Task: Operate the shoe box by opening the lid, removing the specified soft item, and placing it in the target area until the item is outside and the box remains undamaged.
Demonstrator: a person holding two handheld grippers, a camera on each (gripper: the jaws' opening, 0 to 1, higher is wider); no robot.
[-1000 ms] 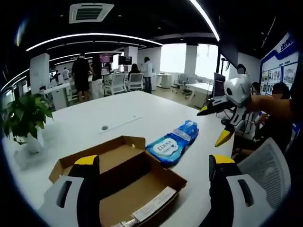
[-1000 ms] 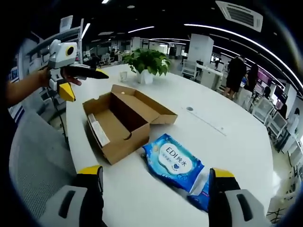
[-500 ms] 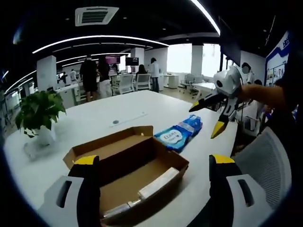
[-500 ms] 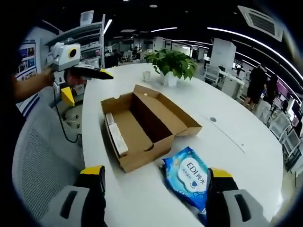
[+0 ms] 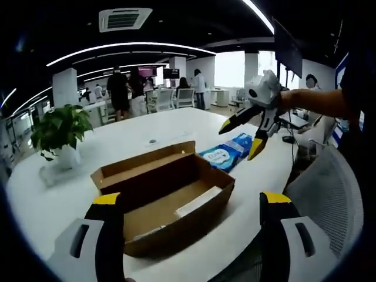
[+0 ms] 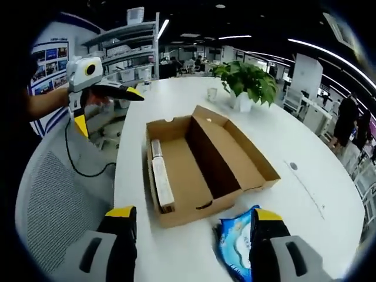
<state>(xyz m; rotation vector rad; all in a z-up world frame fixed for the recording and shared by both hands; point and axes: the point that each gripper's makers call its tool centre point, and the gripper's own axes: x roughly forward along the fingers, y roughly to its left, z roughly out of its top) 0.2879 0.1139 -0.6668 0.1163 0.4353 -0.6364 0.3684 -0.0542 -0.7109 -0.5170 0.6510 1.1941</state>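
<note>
Box (image 5: 164, 202) of brown cardboard sits open on the white counter (image 5: 117, 144), its lid folded back flat behind it — inside, a long pale strip lies along one wall. Just beside the box, touching or nearly so, lies the blue pack (image 5: 226, 155) of wipes, outside on the counter; in the right gripper view the pack (image 6: 235, 249) sits between that view's own jaws, past the box (image 6: 202, 167). Left tongs (image 5: 188, 202) are spread wide, holding nothing, with the box between the jaws. Right tongs (image 6: 191, 214) are wide too and hold nothing. Each tool also appears in the other's view, held up in the air beside the counter: right tongs (image 5: 244, 138) above the pack, left tongs (image 6: 108, 106) off the counter's edge. Plant (image 6: 249, 82) in a white pot stands beyond the box — a grey mesh chair (image 6: 56, 205) is near the counter's edge.
</note>
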